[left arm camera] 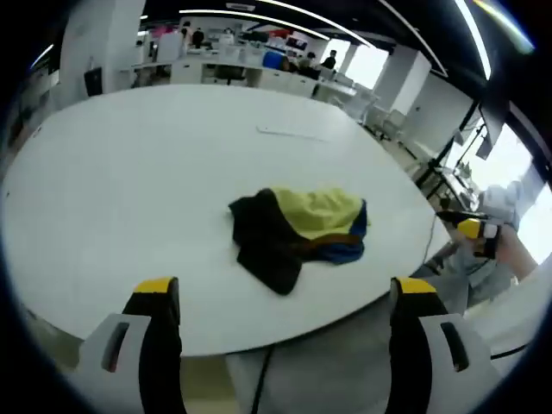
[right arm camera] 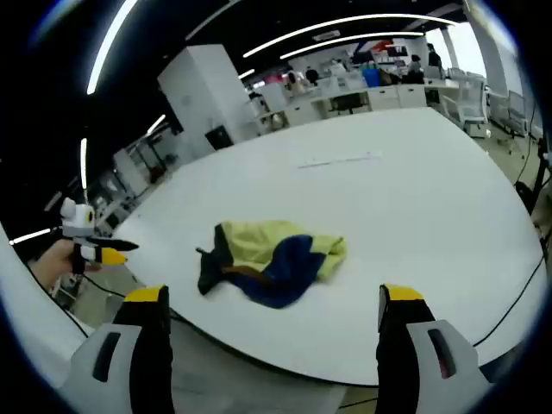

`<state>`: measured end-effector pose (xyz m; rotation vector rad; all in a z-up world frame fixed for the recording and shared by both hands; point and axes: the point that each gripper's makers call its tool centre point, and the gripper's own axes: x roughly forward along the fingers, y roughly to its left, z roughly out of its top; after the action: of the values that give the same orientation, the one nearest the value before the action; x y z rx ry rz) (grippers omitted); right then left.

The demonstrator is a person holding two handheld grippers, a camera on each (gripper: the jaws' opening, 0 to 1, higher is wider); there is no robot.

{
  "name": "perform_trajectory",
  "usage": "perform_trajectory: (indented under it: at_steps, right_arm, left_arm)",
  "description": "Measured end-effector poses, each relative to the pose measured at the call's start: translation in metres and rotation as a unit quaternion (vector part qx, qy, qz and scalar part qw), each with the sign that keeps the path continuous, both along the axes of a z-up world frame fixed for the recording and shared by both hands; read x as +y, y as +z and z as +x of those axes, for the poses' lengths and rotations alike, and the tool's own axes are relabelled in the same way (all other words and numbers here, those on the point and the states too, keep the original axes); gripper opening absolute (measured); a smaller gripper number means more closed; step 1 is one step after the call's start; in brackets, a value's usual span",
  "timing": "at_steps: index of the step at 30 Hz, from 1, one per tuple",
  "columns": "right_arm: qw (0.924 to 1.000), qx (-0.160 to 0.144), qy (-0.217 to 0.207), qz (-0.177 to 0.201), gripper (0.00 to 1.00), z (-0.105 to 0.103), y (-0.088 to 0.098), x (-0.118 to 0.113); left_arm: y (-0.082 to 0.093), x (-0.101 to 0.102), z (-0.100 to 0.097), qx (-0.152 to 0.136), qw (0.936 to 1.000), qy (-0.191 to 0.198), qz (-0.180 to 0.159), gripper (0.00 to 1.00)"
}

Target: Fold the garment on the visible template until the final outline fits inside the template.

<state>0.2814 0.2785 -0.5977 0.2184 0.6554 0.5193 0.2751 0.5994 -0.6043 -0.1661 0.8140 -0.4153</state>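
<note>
The crumpled garment (left arm camera: pixel 297 233) (right arm camera: pixel 272 252) lies near the round white worktop's (left arm camera: pixel 129 172) (right arm camera: pixel 414 216) near edge, bare surface all around it. Both grippers (left arm camera: pixel 285 297) (right arm camera: pixel 272 306) hover off that edge, jaws wide apart, holding nothing.

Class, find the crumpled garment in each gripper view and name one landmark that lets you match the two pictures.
Left gripper view: garment lies centre, black part left, yellow right.
Right gripper view: garment lies centre-left, black end left, blue in front.
Shared landmark: the thin strip on the white table beyond it.
</note>
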Motion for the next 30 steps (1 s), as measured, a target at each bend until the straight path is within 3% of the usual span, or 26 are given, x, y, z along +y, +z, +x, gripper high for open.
perform_trajectory:
  at_steps: [15, 20, 30]
  right_arm:
    - [1.0, 0.006, 0.005, -0.002, 1.0, 0.001, -0.005, 0.005]
    - [0.9994, 0.005, 0.018, -0.03, 1.0, -0.001, -0.011, 0.005]
    - [0.9988, 0.011, 0.024, -0.04, 0.98, 0.001, -0.017, 0.005]
  left_arm:
    - [-0.003, 0.0, -0.001, 0.006, 1.0, -0.005, 0.004, 0.98]
    - [-0.005, 0.001, -0.003, 0.009, 0.9999, -0.006, 0.006, 0.98]
    - [-0.004, -0.001, 0.002, 0.004, 1.0, -0.008, 0.001, 0.98]
